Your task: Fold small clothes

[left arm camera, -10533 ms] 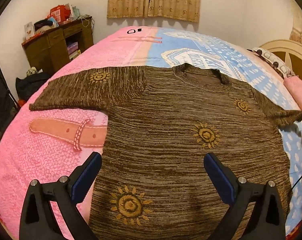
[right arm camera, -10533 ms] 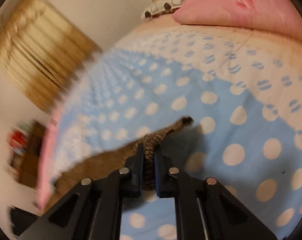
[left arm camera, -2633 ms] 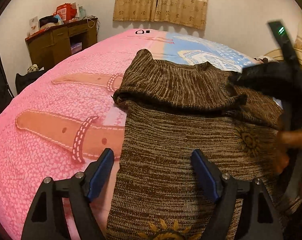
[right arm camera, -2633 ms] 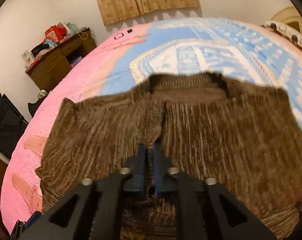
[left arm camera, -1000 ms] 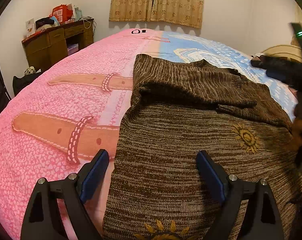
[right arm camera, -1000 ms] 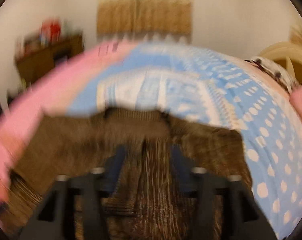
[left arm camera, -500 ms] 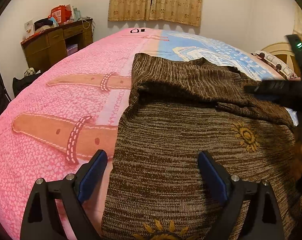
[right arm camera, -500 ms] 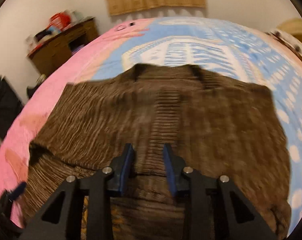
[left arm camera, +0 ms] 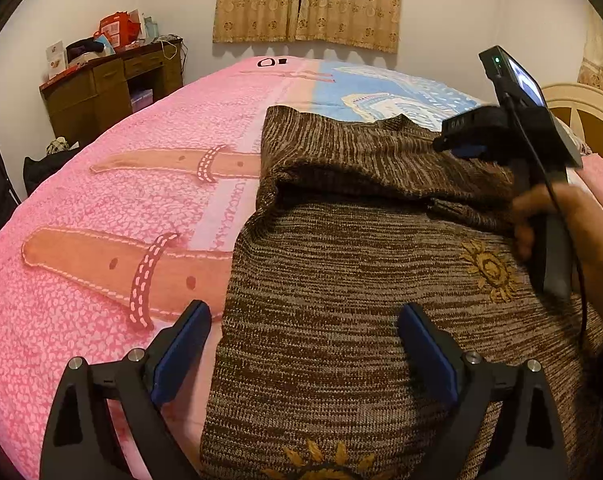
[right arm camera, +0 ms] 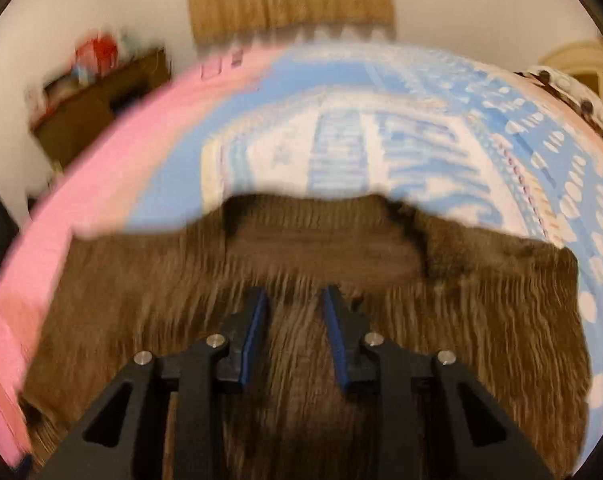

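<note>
Left tongs (left arm camera: 303, 346) gape wide, empty, over the brown sweater's (left arm camera: 341, 280) lower left edge on the bed (left arm camera: 101, 208); sleeves lie folded across its far chest, where the right tongs (left arm camera: 447, 146) hover; right view, blurred: right tongs (right arm camera: 294, 312) closing, gap remaining, nothing pinched, just short of the collar (right arm camera: 313, 240); right hand nearer.

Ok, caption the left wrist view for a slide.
Open left claw over a brown sweater, both sleeves folded in, on a pink bedspread.

A home bedroom: bed (left arm camera: 101, 208), curtains (left arm camera: 307, 0), wooden desk (left arm camera: 109, 80).
</note>
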The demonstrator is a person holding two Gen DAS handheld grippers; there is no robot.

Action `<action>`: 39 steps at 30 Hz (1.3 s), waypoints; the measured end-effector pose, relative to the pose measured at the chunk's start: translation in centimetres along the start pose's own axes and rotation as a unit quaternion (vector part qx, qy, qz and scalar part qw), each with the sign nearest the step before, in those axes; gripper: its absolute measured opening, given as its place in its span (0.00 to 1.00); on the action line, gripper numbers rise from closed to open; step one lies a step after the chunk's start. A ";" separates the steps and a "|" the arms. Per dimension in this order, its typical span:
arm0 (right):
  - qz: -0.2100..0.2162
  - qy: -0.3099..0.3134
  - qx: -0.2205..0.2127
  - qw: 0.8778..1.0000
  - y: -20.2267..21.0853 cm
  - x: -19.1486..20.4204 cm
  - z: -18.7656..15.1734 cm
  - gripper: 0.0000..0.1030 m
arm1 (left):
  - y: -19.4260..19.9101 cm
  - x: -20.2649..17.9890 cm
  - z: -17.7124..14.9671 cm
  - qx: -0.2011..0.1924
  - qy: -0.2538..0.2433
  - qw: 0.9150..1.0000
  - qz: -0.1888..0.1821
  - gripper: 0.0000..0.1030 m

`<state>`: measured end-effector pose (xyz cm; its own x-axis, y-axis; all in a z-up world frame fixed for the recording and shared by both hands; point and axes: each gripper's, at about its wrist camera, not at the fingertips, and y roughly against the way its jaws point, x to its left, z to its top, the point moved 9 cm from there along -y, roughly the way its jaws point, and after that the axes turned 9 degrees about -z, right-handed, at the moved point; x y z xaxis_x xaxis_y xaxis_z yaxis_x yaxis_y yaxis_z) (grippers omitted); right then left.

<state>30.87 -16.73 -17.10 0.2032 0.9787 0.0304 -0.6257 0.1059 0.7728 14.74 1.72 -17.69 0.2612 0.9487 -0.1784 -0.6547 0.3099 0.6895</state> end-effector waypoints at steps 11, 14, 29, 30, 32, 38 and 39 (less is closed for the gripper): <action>0.059 -0.061 -0.074 0.994 14.0 -6.7 -3.3 0.50 | 0.4 0.1 0.1 0.005 0.008 1.000 -0.017 0.93; 0.064 -0.070 -0.120 0.988 20.9 -10.1 -5.2 0.66 | 1.9 0.3 -0.2 0.012 0.004 1.000 -0.028 0.93; -0.128 -0.172 -0.277 0.937 48.2 -29.7 -16.1 0.75 | 13.5 4.0 -6.1 -0.001 -0.053 0.998 -0.039 0.94; -0.140 -0.187 -0.294 0.927 50.6 -31.0 -16.6 0.75 | 14.0 3.8 -6.6 -0.002 -0.060 0.997 -0.040 0.93; -0.164 -0.221 -0.339 0.900 56.4 -33.4 -18.0 0.75 | 14.8 3.4 -7.4 -0.005 -0.069 0.997 -0.039 0.93; -0.210 -0.238 -0.401 0.860 66.4 -35.4 -21.7 0.83 | 15.7 2.5 -9.8 0.002 -0.034 0.997 -0.069 0.94; -0.206 -0.229 -0.385 0.870 66.0 -35.0 -22.1 0.85 | 15.5 2.1 -9.8 0.016 -0.025 0.997 -0.073 0.93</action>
<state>-34.22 -40.14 18.84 0.6975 0.6764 0.2366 -0.7126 0.6895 0.1296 -1.86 9.16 -14.26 0.3868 0.8895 -0.2433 -0.5853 0.4407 0.6806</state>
